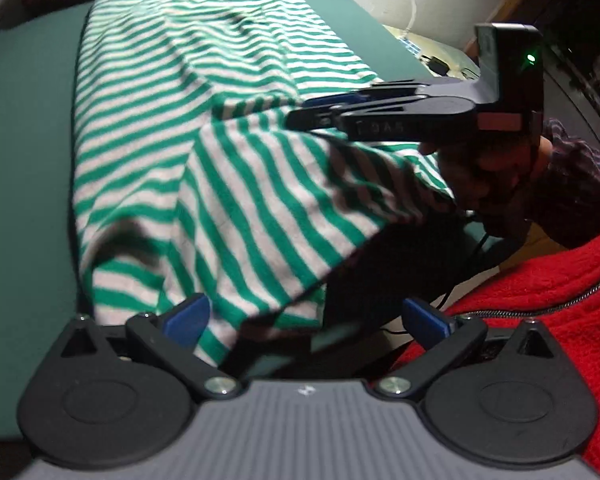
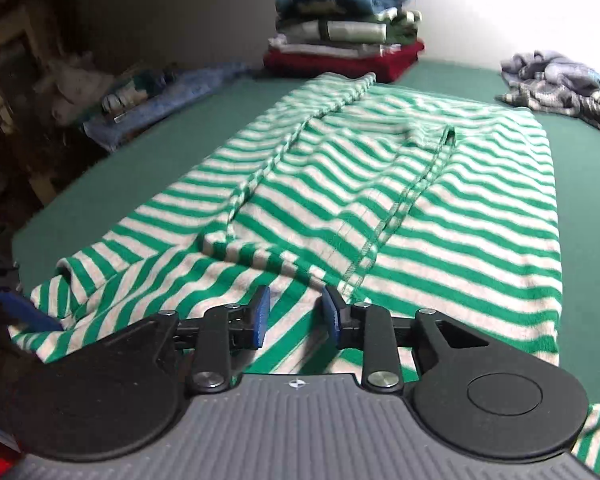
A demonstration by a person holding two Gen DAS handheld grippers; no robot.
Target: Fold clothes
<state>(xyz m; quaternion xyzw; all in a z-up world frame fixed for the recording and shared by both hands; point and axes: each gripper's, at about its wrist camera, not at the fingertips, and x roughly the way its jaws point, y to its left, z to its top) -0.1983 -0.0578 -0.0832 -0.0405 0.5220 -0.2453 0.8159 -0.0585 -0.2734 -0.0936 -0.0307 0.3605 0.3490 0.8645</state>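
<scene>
Blue pads of the right gripper (image 2: 293,316) sit narrowly apart just above the green-and-white striped shirt (image 2: 340,200), nothing pinched between them. Left gripper (image 1: 304,320) stands wide, its jaws over the shirt's near hem, gripping nothing. Shirt lies spread along the green table (image 2: 100,184), one near part folded over the body, near edge draping off the table. Bare green margin runs along both long sides. Folded stack (image 2: 342,24) sits just past the far end; crumpled blue-grey garment (image 2: 564,88) sits at far right. Motion blur softens stripes; red fleece (image 1: 540,280) is cut off by the frame.
</scene>
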